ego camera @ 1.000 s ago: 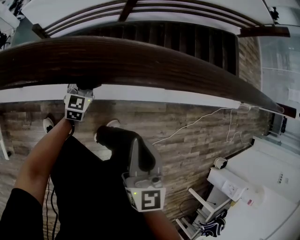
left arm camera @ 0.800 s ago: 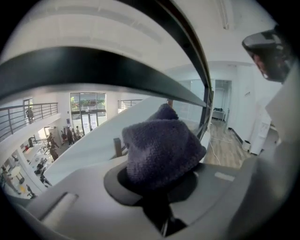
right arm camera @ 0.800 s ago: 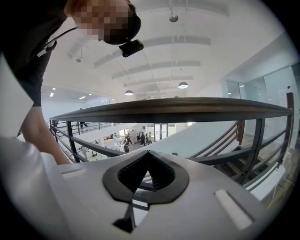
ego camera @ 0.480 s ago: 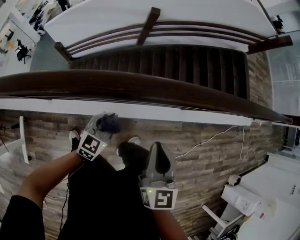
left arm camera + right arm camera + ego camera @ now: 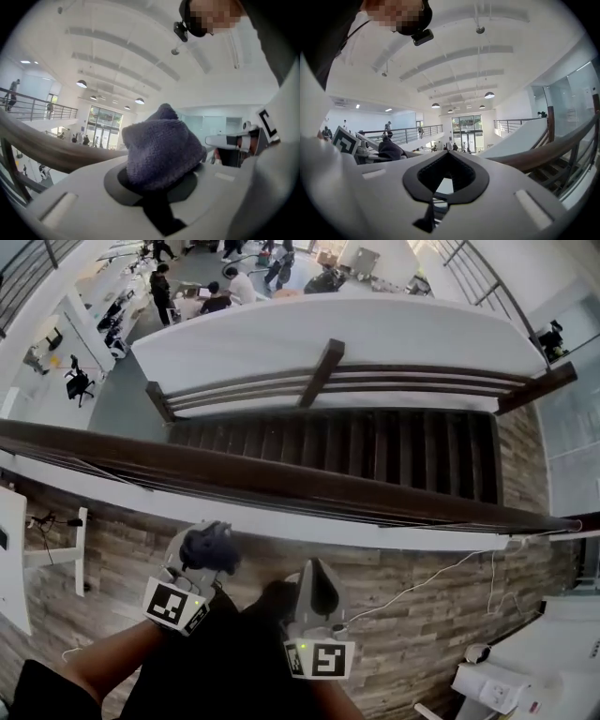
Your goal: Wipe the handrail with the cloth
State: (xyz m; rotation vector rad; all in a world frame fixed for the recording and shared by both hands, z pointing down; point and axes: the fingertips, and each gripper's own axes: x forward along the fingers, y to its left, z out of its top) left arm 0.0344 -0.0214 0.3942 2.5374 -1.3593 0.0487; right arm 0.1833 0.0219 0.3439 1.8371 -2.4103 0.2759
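A handrail (image 5: 281, 482) crosses the head view from middle left to lower right. Above it, in the upper centre of the frame, lies a staircase (image 5: 375, 442). Below the rail, at lower centre, the left gripper (image 5: 199, 557) sits just left of the right gripper (image 5: 317, 579), both clear of the rail. A cloth (image 5: 214, 546) is pinched between the left gripper's jaws. At lower right, a cable (image 5: 441, 570) lies on the floor (image 5: 112, 559).

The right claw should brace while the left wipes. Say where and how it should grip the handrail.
Probably best: grip the handrail on the stretch straight ahead of the right claw, coming down from the near side, jaws across its width: it is a long narrow bar running left to right, top bare. The jaws are shut now; open them first.
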